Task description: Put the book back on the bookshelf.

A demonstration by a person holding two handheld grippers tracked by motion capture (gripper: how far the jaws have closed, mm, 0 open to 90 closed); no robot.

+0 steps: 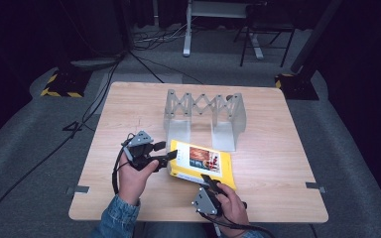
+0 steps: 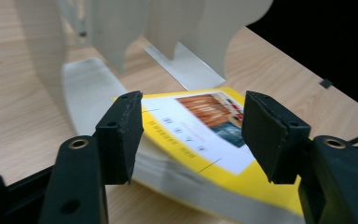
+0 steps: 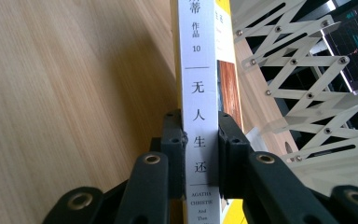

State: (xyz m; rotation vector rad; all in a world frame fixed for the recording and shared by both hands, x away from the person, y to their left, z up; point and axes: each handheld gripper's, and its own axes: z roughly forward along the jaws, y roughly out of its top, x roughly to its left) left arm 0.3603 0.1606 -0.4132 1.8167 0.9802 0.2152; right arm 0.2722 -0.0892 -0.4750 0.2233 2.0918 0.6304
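A yellow book [image 1: 201, 161] with a white cover panel lies low over the wooden table [image 1: 124, 104], just in front of a grey scissor-type book rack [image 1: 203, 116]. My right gripper [image 1: 208, 179] is shut on the book's white spine [image 3: 198, 70]; its jaws press both sides of the spine in the right gripper view [image 3: 200, 149]. My left gripper [image 1: 168, 150] is open at the book's left edge. In the left gripper view [image 2: 193, 135] its jaws stand wide apart, with the book's corner [image 2: 200, 126] between and beyond them.
The rack's upright plates [image 2: 116, 37] rise close behind the book, and its lattice [image 3: 307, 84] shows to the right of the spine. Bare wood stretches left of the book. Cables and stand legs lie on the floor beyond the table.
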